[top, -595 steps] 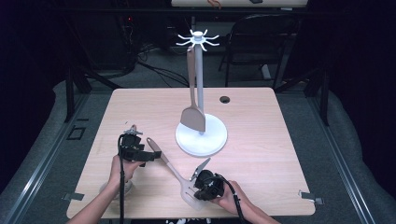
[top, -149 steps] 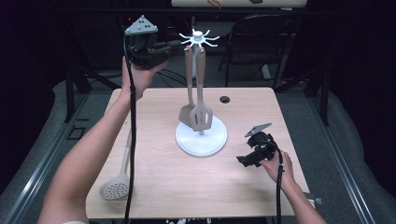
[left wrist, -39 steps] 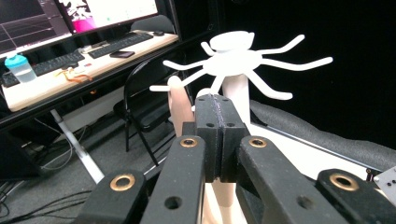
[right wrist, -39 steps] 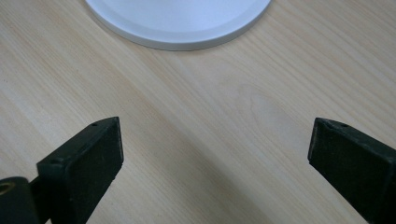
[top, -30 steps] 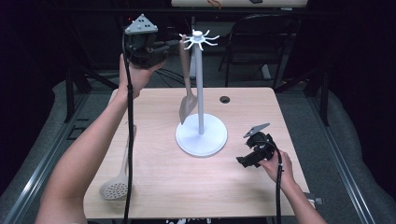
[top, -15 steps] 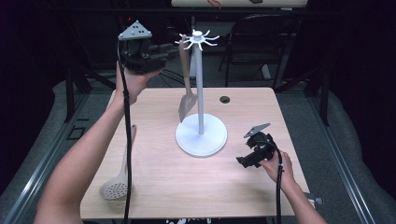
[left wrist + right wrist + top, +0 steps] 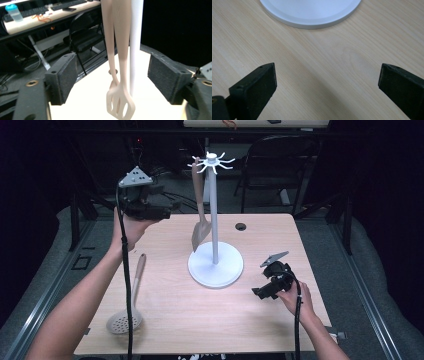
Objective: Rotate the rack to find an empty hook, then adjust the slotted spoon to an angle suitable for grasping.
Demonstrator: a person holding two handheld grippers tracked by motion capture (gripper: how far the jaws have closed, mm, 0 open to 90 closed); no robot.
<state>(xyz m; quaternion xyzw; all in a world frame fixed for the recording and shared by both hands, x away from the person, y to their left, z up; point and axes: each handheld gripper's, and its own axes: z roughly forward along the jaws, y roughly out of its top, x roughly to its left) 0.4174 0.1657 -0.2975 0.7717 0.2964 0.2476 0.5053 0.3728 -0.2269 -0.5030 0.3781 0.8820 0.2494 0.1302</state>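
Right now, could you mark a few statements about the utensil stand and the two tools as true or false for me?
1. The left tool grips the slotted spatula. False: its jaws have just been opening and stand clear of it.
2. The spatula hangs from the white stand. True.
3. The skimmer spoon hangs on the stand too. False: it lies on the table.
4. The right tool is open and holds nothing. True.

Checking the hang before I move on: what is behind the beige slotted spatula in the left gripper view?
The white stand pole rises right behind the beige slotted spatula, with the pale wooden table beyond. The hooks above are cut off.
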